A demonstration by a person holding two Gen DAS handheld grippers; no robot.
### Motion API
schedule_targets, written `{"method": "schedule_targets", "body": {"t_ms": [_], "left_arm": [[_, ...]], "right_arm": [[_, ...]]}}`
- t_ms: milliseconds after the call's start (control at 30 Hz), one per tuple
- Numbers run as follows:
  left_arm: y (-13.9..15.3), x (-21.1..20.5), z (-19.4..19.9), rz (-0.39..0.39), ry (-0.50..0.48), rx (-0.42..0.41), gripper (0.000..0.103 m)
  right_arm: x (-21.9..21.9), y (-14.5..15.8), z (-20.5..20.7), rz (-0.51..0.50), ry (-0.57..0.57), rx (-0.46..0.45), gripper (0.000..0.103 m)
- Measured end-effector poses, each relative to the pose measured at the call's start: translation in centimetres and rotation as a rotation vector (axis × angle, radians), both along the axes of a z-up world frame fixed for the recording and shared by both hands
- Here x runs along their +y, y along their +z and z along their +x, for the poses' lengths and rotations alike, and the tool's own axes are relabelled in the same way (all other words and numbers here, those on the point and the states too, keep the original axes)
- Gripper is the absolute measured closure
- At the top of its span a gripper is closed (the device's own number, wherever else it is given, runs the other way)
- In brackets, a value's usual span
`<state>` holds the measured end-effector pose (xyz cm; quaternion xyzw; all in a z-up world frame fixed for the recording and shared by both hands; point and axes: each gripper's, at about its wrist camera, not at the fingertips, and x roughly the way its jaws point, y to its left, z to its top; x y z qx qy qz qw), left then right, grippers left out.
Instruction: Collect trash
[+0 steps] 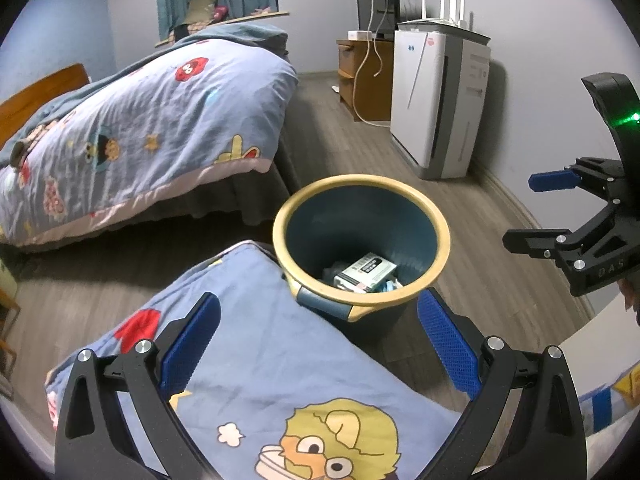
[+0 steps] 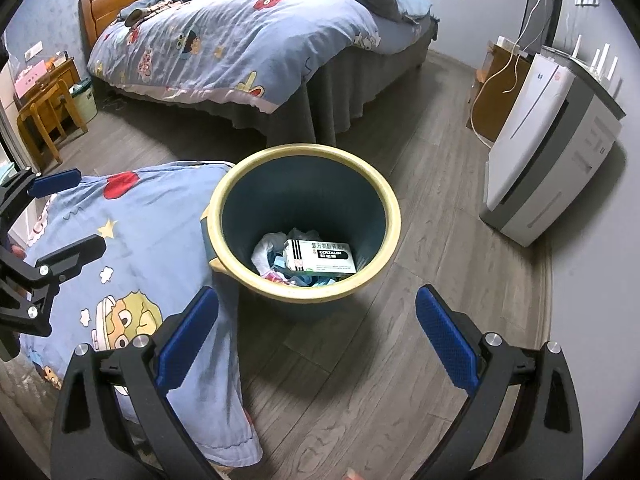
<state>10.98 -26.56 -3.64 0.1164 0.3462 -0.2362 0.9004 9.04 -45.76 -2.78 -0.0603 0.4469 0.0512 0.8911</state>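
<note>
While over bare floor (image 2: pixel 360 360), both tongs (image 1: pixel 316 344) (image 2: pixel 316 336) wide and empty, bin (image 2: pixel 394 216) rim ahead.

The bin (image 2: pixel 308 220) stands on the floor (image 2: pixel 420 320), with a box (image 2: pixel 322 258) lying inside it on other trash. A blanket (image 2: pixel 132 248) touches the bin's left side. The bed (image 2: pixel 240 36) is behind it, and a machine (image 2: pixel 548 140) stands to its right.
</note>
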Motion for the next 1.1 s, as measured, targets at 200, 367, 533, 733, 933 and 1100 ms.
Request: {"method": "schedule_targets", "body": {"t_ms": [200, 367, 533, 733, 933, 1100], "left_arm": [[-0.17, -0.03, -0.05, 0.000, -0.005, 0.007, 0.005], [-0.23, 0.02, 0.07, -0.002, -0.007, 0.012, 0.005], [-0.25, 0.05, 0.06, -0.002, -0.008, 0.013, 0.005], [-0.23, -0.04, 0.06, -0.001, -0.006, 0.012, 0.005], [-0.30, -0.11, 0.05, -0.002, -0.006, 0.014, 0.005], [-0.24, -0.04, 0.05, -0.002, -0.007, 0.013, 0.005]], "right_arm": [[0.30, -0.20, 0.26, -0.015, 0.007, 0.006, 0.006], [0.26, -0.31, 0.40, -0.012, 0.008, 0.014, 0.006], [0.19, -0.34, 0.43, -0.010, 0.006, 0.013, 0.006], [0.16, -0.37, 0.44, -0.011, 0.005, 0.012, 0.006], [0.15, -0.25, 0.41, -0.011, 0.001, 0.014, 0.006], [0.21, -0.15, 0.37, -0.014, 0.002, 0.014, 0.006]]}}
